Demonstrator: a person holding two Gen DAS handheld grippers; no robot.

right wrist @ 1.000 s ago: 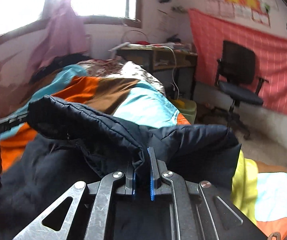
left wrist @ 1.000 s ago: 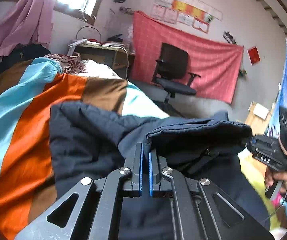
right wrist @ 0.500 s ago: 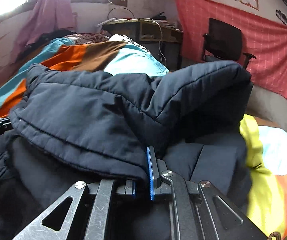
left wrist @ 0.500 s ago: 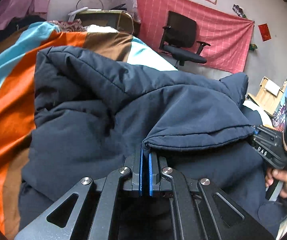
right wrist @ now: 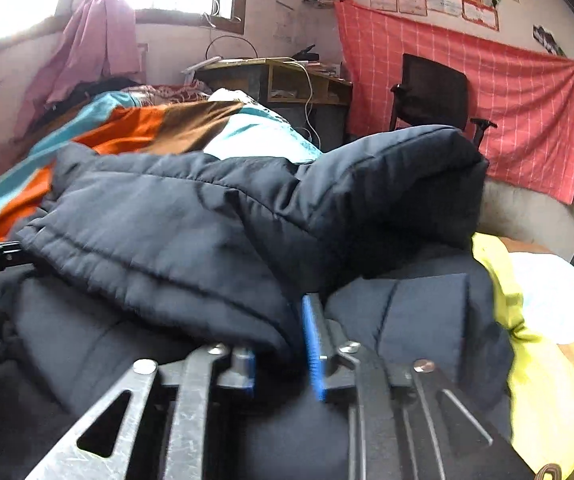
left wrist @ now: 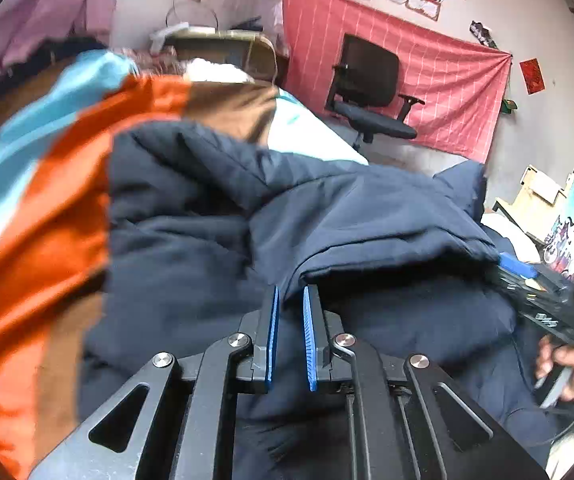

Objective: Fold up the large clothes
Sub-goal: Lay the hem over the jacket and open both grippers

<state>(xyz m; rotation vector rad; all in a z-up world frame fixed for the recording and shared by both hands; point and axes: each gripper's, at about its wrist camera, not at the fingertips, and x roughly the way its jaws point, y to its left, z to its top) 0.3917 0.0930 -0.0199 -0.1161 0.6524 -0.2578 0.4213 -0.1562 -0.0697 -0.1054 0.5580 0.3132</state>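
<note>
Left wrist view: jacket (left wrist: 215, 240) folded over on the bed (left wrist: 39, 216); left gripper (left wrist: 289, 300) and right gripper (right wrist: 283, 320) jaws opening, hem loose between them. Further folds remain.

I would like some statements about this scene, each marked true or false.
1. The dark navy padded jacket lies on a striped bed cover. True.
2. A green cloth hangs on the wall behind the office chair. False: the cloth is red with a pale grid.
3. The left gripper has a jacket edge between its jaws. True.
4. The jacket hangs on the chair. False: it lies folded over on the bed.
</note>
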